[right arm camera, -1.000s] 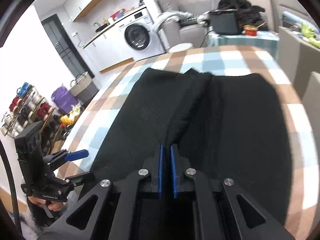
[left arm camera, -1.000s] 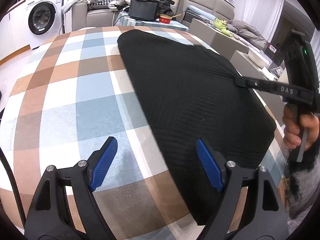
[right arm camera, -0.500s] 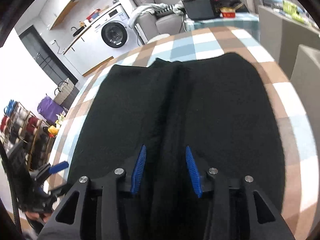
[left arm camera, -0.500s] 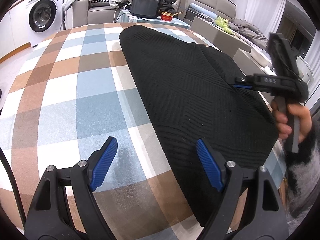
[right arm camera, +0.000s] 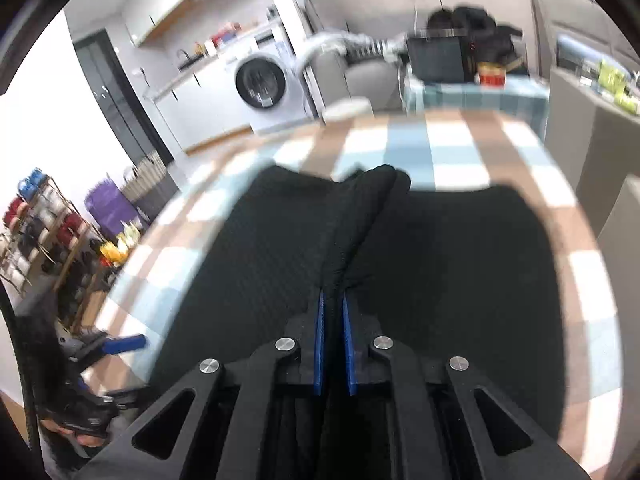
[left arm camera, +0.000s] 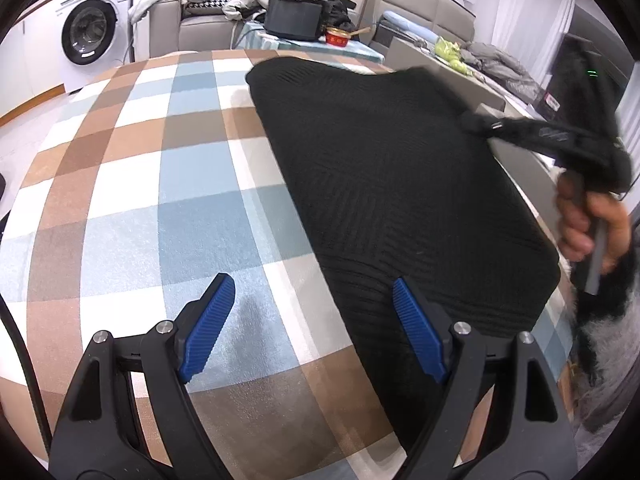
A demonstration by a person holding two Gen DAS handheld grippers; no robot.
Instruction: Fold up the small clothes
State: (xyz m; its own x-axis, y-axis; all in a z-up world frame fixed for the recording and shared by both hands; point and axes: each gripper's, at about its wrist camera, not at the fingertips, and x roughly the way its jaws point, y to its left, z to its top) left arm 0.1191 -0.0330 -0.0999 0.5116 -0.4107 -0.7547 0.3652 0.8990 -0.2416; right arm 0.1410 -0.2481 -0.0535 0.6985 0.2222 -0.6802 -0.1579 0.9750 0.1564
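Note:
A black knit garment (left arm camera: 392, 184) lies spread on the checked tablecloth (left arm camera: 132, 184). My left gripper (left arm camera: 312, 320) is open and empty, low over the garment's near left edge. My right gripper (right arm camera: 333, 312) is shut on a raised fold of the black garment (right arm camera: 352, 232) and lifts it. In the left wrist view the right gripper (left arm camera: 492, 126) pinches the cloth at the garment's right side. In the right wrist view the left gripper (right arm camera: 120, 344) shows at the lower left, open.
A washing machine (left arm camera: 92, 36) stands behind the table at the left. A small table with a black box (left arm camera: 298, 18) and a red bowl (left arm camera: 338, 36) stands behind. Sofas with clothes fill the back and right. Shelves (right arm camera: 44, 232) stand at the left.
My right gripper opened half a second ago, then shut again on a fold of the garment and is lifting it. My left gripper stayed open in place.

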